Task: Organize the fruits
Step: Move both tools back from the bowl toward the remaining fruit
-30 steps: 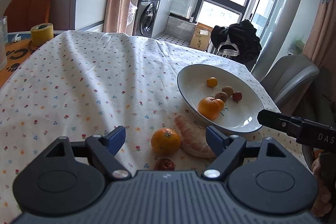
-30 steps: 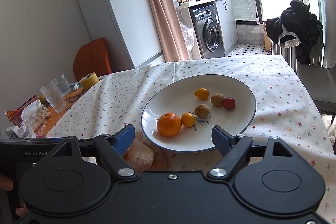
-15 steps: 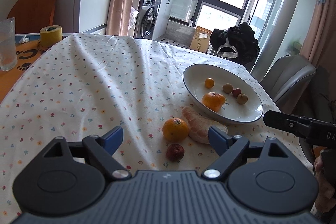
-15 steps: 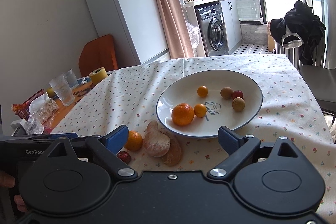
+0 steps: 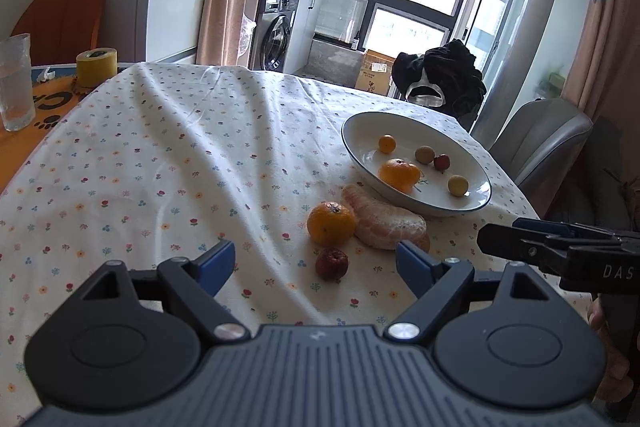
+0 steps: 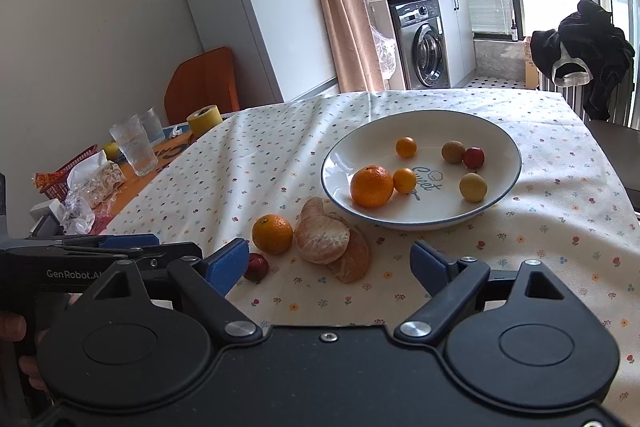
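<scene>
You have pulled both grippers back: left gripper [image 5: 316, 263] and right gripper [image 6: 328, 263] gape empty. The mandarin [image 5: 331, 223], peeled segments [image 5: 386, 223] and red fruit [image 5: 331, 264] lie off the plate [image 5: 360, 163] at its seven o'clock, awaiting pickup.

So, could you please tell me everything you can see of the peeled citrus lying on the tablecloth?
The peeled citrus is pale orange with white pith and visible segment lines, and looks partly split, with a section lying against it. It rests on the tablecloth just outside the plate, by the rim. A whole orange sits against one side. Neither gripper touches it.
</scene>
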The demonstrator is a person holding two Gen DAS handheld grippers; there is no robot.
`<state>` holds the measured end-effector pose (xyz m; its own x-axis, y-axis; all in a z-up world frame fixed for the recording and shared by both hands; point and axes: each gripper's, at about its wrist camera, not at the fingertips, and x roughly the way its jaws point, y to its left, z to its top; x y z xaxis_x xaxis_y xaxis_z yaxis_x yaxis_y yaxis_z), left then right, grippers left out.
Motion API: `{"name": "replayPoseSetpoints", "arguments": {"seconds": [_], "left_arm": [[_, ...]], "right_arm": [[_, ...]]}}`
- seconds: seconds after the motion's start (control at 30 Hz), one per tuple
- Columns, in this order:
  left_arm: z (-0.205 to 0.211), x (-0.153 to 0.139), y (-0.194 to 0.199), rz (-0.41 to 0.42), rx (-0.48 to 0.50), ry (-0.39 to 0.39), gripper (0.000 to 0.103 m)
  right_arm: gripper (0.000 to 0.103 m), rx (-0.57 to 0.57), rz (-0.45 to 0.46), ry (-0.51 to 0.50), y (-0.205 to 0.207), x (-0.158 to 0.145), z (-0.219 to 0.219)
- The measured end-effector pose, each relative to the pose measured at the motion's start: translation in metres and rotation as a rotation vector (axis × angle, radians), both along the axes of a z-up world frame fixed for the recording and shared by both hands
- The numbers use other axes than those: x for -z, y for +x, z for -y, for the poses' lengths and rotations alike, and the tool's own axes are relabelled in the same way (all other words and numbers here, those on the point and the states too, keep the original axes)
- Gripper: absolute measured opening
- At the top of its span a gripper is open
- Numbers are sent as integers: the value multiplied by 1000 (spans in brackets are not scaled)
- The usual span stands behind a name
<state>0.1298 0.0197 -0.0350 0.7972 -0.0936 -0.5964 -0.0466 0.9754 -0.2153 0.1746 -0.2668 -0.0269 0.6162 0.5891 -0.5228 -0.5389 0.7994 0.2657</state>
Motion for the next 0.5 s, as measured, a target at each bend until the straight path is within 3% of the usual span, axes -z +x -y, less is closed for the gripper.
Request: {"name": "replayPoseSetpoints", "arguments": {"seconds": [0.2,0.27,0.37,0.5], "left_arm": [[2,6,1,6,6,0,79],[2,9,3,2,11,-1,70],[3,13,7,-15,21,-10,61],[6,19,13,-24,38,-10,57]], "right_arm": [[62,-21,-29,2,3,7,-4],[59,-27,-38,3,5,10,-6],[59,-38,-42,2,8,13,-11],[59,-46,-46,-2,13,17,-16]]}}
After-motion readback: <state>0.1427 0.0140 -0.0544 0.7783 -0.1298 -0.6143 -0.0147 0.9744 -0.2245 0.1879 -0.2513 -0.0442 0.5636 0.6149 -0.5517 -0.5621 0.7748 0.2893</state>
